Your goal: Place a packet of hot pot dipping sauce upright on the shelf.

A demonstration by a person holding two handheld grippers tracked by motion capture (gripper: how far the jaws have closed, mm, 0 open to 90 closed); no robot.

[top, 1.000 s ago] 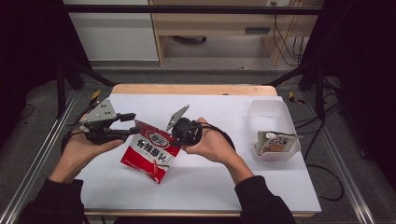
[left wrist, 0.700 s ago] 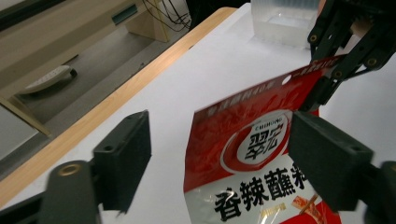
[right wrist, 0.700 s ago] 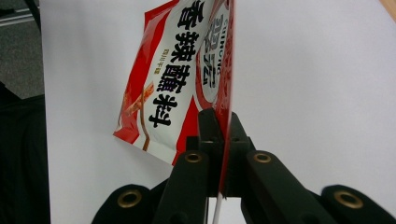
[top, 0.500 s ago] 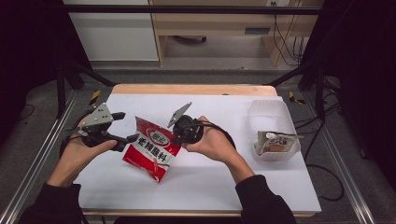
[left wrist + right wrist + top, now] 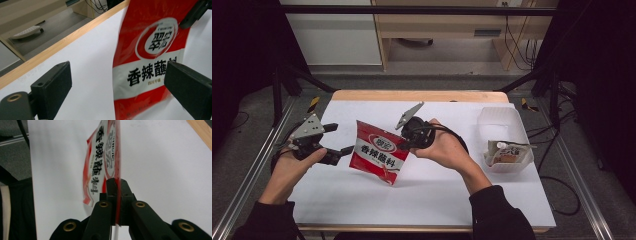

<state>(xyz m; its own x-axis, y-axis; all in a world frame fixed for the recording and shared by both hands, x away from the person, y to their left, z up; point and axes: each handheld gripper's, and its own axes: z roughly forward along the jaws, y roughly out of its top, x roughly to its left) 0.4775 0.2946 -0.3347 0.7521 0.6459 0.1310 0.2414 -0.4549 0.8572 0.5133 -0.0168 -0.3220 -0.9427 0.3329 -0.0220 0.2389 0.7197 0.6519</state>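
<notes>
A red and white seasoning packet (image 5: pixel 378 153) hangs tilted above the white table (image 5: pixel 437 200), its lower corner close to the surface. My right gripper (image 5: pixel 404 144) is shut on the packet's upper right edge; the right gripper view has the packet (image 5: pixel 100 162) edge-on, pinched between the jaws of the right gripper (image 5: pixel 117 181). My left gripper (image 5: pixel 340 140) sits just left of the packet, apart from it. Its jaws have just been opening and now stand wide. In the left gripper view the packet (image 5: pixel 150 57) lies beyond the jaws of the left gripper (image 5: pixel 117 77), untouched.
A clear plastic box (image 5: pixel 498 118) stands at the table's right edge, with a small wrapped item (image 5: pixel 506 152) in its near part. The wooden far edge (image 5: pixel 422 95) of the table runs behind the packet. Metal rails flank the table on both sides.
My left gripper let go of the packet's left edge, opened wide, and drew back to the left and down. The packet now hangs from my right gripper alone.
</notes>
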